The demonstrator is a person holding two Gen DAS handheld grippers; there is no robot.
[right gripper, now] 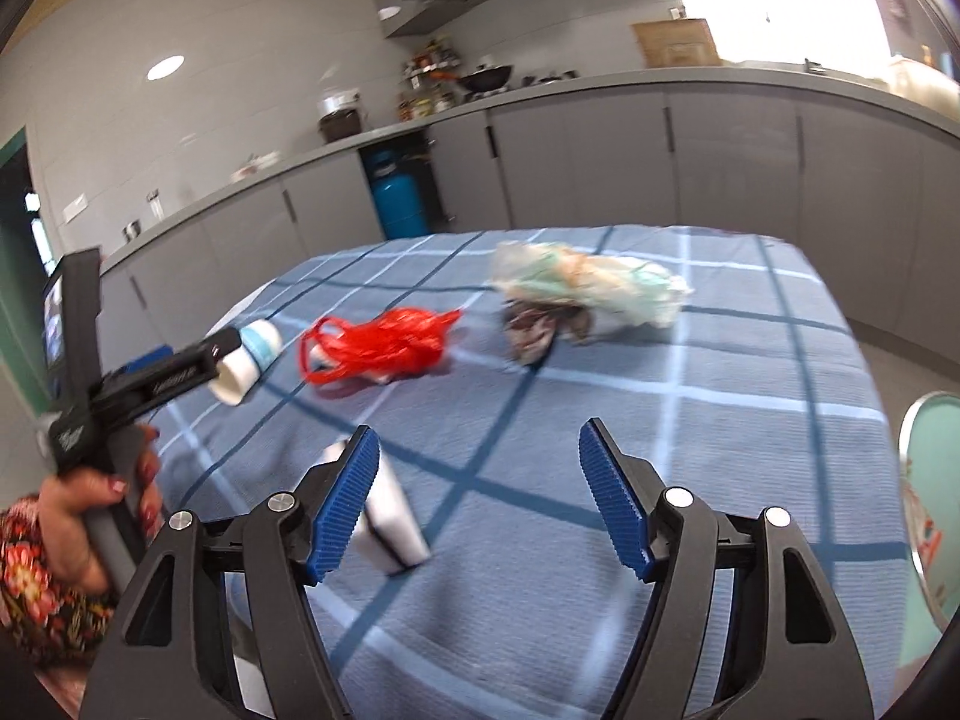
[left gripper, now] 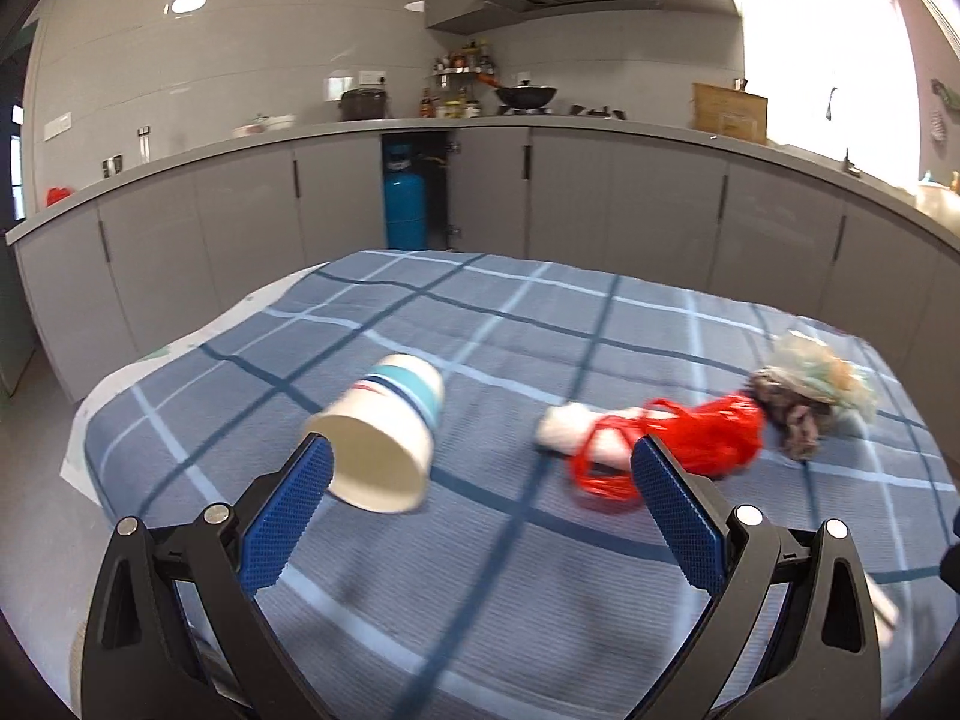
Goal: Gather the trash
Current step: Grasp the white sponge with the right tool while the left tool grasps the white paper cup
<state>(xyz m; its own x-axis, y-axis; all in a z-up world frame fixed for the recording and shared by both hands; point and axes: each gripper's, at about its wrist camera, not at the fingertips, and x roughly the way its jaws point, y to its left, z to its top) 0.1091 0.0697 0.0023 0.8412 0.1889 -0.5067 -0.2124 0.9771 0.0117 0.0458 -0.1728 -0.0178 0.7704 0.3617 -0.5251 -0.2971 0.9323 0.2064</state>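
Left gripper (left gripper: 480,480) is standing wide open above the checked blue tablecloth (left gripper: 420,600), nothing clamped between its blue pads. A paper cup (left gripper: 384,435) is lying on its side at the left finger's tip, mouth facing the camera; touching or just in front, cannot tell through the blur. Just past the right finger, a red plastic bag (left gripper: 684,441) is lying bunched, with a white wad (left gripper: 567,427) at its left end. Farther right, a crumpled heap of pale plastic and dark scraps (left gripper: 804,396) is sitting near the table's right edge.

Right gripper (right gripper: 480,480) is also spread wide, gripping nothing. A white packet with dark bands (right gripper: 393,525) is lying beside its left finger, partly hidden by it. Ahead on the cloth: the red bag (right gripper: 384,345) to the left, the pale heap (right gripper: 576,285) farther right, the two apart. At the left, the person's hand (right gripper: 96,498) is gripping the other gripper's handle, its finger reaching to the cup (right gripper: 249,366).

Grey cabinets (left gripper: 600,192) and a blue gas cylinder (left gripper: 405,198) are standing beyond the table.
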